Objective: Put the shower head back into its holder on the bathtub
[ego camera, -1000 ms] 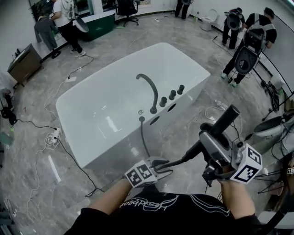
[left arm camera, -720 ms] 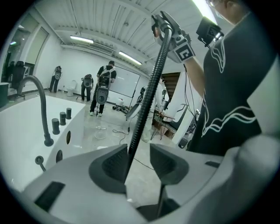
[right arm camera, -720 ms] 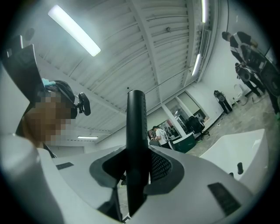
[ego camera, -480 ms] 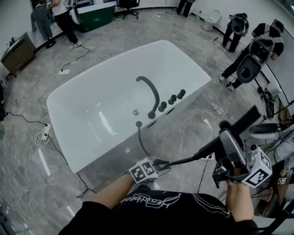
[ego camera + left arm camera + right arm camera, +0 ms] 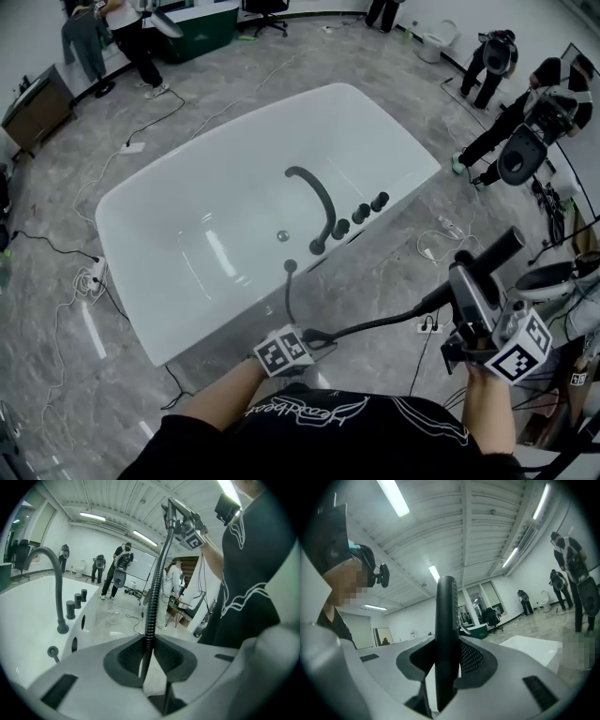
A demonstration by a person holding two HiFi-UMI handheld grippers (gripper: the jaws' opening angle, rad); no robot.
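A white bathtub (image 5: 187, 178) stands ahead, with a black curved faucet (image 5: 319, 192) and three black knobs (image 5: 361, 214) on its near rim. The black ribbed shower hose (image 5: 375, 323) comes out of a small fitting (image 5: 290, 267) on that rim. It drops to my left gripper (image 5: 323, 337), then runs right to the shower head (image 5: 497, 251). The left jaws are closing, and their pads touch the hose (image 5: 157, 583) that passes between them. My right gripper (image 5: 466, 283) is shut on the black stick-shaped shower head (image 5: 446, 611), held off the tub's near right corner.
Several people with camera rigs stand at the right (image 5: 539, 122) and far left (image 5: 141, 47). Cables (image 5: 84, 281) trail over the grey marble floor left of the tub. A power strip (image 5: 431, 326) lies near my right side. A toilet (image 5: 439, 37) stands at the back.
The left gripper's jaws have closed in on the hose and sunk a little. My right gripper has carried the shower head further right, and the hose between the two grippers has stretched out.
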